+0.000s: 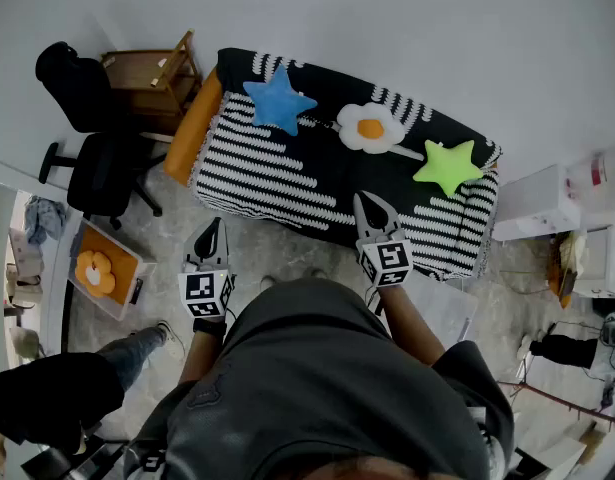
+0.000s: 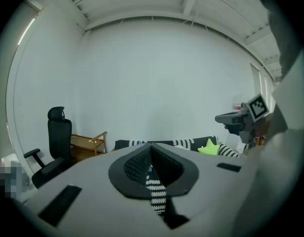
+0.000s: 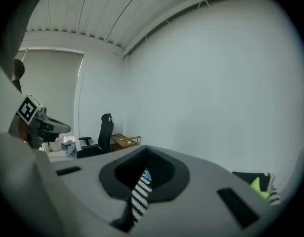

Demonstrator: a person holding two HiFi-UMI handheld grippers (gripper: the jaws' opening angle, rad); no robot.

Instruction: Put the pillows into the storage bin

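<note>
The person's grey-shirted shoulders (image 1: 327, 368) are filling the foreground, with the left gripper (image 1: 214, 230) and right gripper (image 1: 365, 206) reaching forward, each with its jaws pressed together on nothing. Ahead, three plush pillows — a blue star (image 1: 278, 100), a white flower with orange centre (image 1: 371, 127) and a lime-green star (image 1: 448, 166) — are lying along the black-and-white striped sofa (image 1: 277, 173). The white storage bin (image 1: 120, 246), on the floor to its left, is holding an orange flower pillow (image 1: 95, 271).

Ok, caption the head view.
Left hand-held gripper, right hand-held gripper shut; blue star, flower, green star pillows on striped sofa.
</note>
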